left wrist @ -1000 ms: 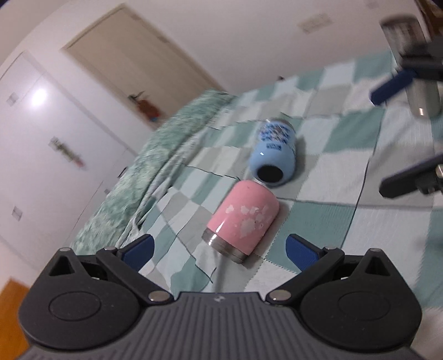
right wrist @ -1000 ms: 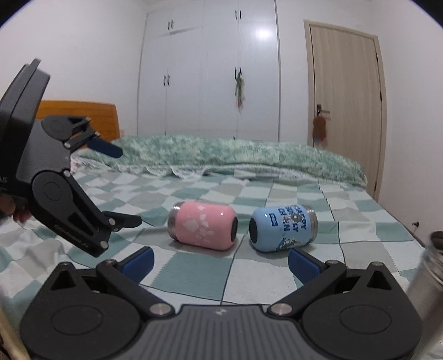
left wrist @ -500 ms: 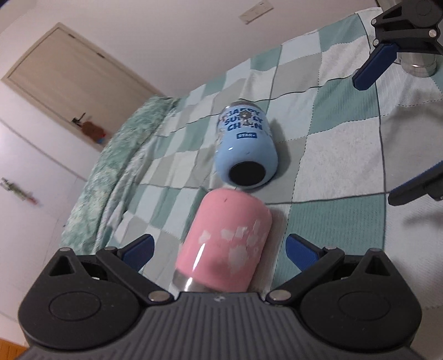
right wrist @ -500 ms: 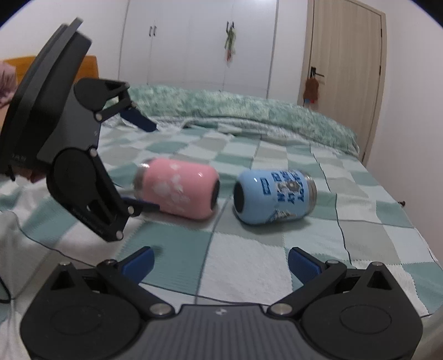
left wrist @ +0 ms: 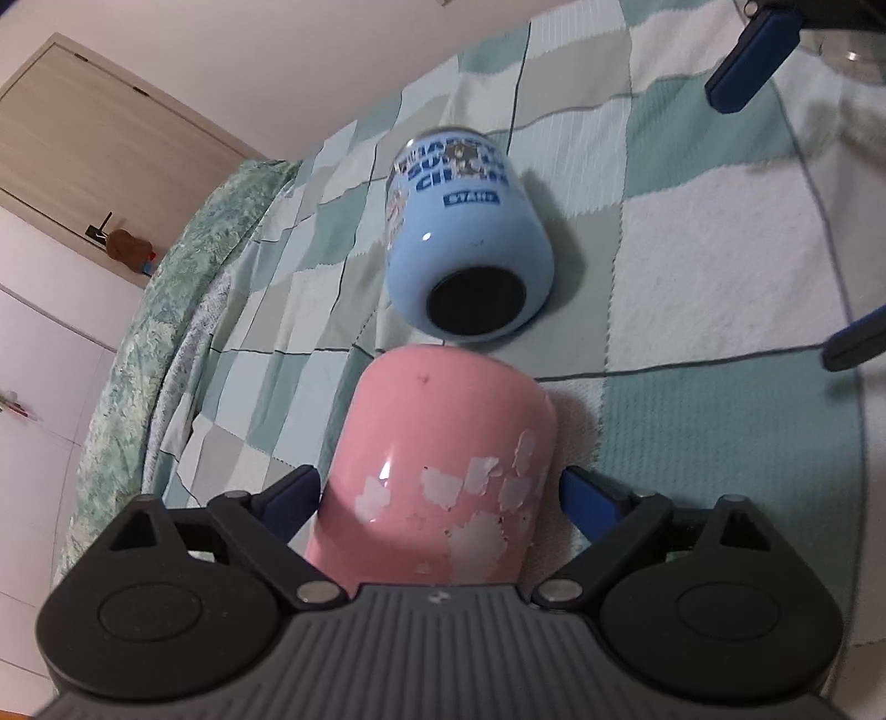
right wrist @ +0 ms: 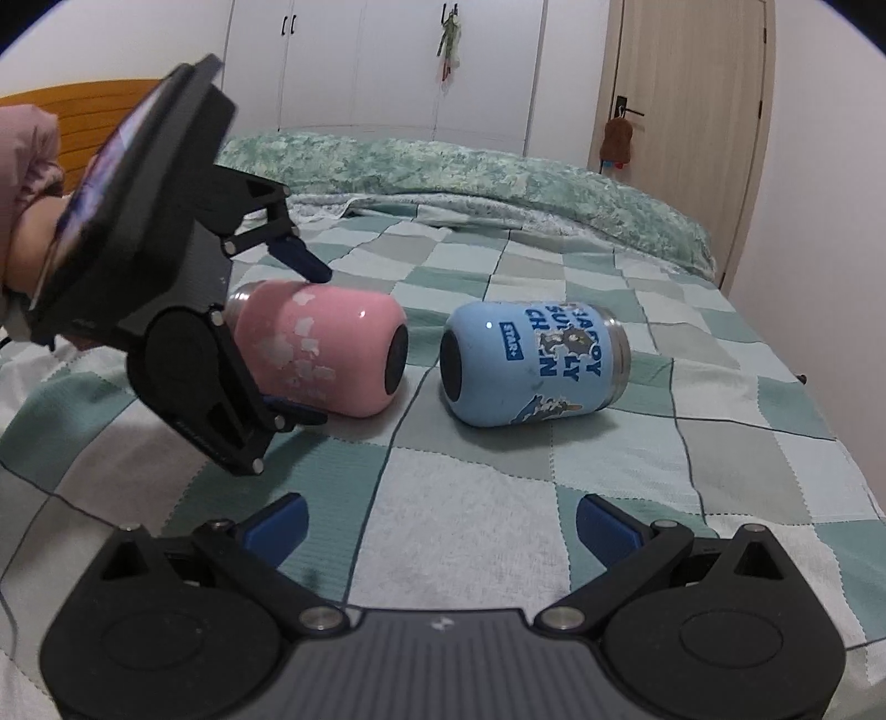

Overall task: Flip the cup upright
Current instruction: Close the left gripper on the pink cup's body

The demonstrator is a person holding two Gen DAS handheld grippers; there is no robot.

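A pink cup [left wrist: 443,476] [right wrist: 326,349] lies on its side on the checked blanket [right wrist: 470,498]. A blue cup [left wrist: 465,243] [right wrist: 537,360] with printed letters lies on its side just beyond it, base to base. My left gripper [left wrist: 440,495] [right wrist: 304,343] is open with its jaws on either side of the pink cup's rim end, close to its sides. My right gripper [right wrist: 440,523] is open and empty, low over the blanket in front of both cups. Its blue fingertips [left wrist: 753,61] show at the top right of the left wrist view.
A rumpled green quilt [right wrist: 470,177] lies along the far side of the bed. A door [right wrist: 686,111] and white wardrobes [right wrist: 387,61] stand behind. A steel object [left wrist: 853,50] sits at the top right edge of the left wrist view.
My left gripper has moved forward and down over the pink cup, so the cup now sits between its jaws. My right gripper has shifted closer and lower toward the cups.
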